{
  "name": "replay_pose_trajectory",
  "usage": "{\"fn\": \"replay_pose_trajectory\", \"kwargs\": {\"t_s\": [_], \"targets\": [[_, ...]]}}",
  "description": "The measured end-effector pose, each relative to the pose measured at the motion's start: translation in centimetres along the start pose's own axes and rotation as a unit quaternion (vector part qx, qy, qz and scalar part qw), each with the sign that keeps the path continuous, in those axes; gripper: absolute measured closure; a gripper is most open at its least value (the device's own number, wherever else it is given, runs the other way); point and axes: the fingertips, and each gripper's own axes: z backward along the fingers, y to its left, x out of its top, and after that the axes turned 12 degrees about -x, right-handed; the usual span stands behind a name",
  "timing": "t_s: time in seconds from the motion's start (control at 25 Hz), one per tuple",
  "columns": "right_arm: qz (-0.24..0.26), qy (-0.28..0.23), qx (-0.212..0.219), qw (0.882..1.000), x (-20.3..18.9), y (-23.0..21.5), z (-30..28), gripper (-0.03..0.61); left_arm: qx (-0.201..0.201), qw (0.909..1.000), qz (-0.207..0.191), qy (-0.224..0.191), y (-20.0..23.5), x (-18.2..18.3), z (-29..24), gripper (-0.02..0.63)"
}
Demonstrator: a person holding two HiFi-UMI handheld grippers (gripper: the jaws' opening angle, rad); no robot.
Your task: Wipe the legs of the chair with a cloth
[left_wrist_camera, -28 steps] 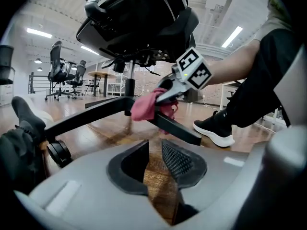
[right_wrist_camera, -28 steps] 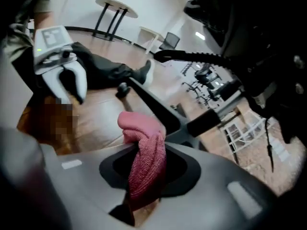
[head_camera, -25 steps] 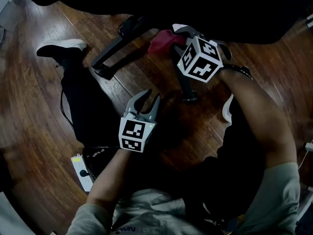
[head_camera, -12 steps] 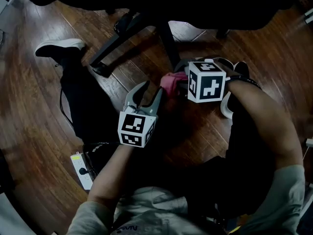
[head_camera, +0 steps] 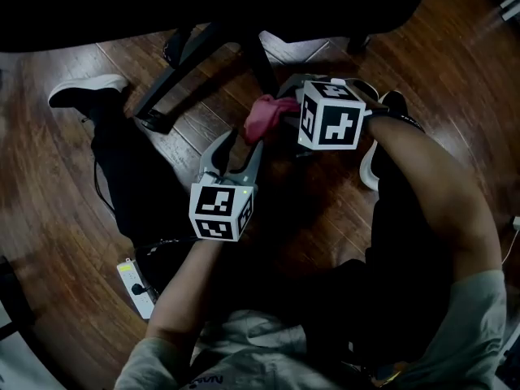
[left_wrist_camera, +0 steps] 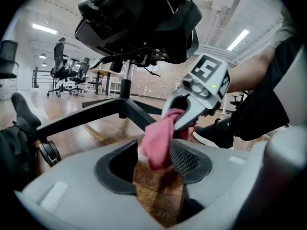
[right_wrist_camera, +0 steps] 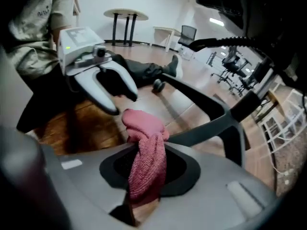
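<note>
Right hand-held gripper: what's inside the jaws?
A pink cloth, pinched between the jaws of the right hand-held gripper and bunched up beyond them. The cloth itself hides the spot where the jaws press on it.

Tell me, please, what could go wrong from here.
The left gripper has just been opening its jaws, with the loose end of the cloth between their tips, unpressed; it may snag there. The right gripper pinches only a bunched fold, which could slip out against the chair leg.
</note>
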Motion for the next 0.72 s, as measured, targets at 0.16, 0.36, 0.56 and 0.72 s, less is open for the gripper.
{"fn": "replay_pose_trajectory", "kwargs": {"t_s": [0.16,0.36,0.56,0.72], "targets": [[0.000,0.025,0.111,0.993,-1.8,5.7,2.5,0.491,0.007,1.0000,-0.004,-0.005,-0.2,1.1,-1.3,0.426],[-0.058,0.008,0.030,0.998,-3.5,2.8,5.3,0.491,0.018,0.9998,0.007,-0.008,-1.3,2.7,-4.4,0.407],[-0.217,0.009,-0.247,0.944,-10.6,-8.6,10.1,0.489,0.090,0.9952,0.020,0.033,-0.8,1.9,-7.9,0.347],[-0.265,0.014,-0.314,0.911,-13.5,-11.0,12.4,0.489,0.130,0.9866,0.070,0.069,0.4,0.3,-10.1,0.307]]}}
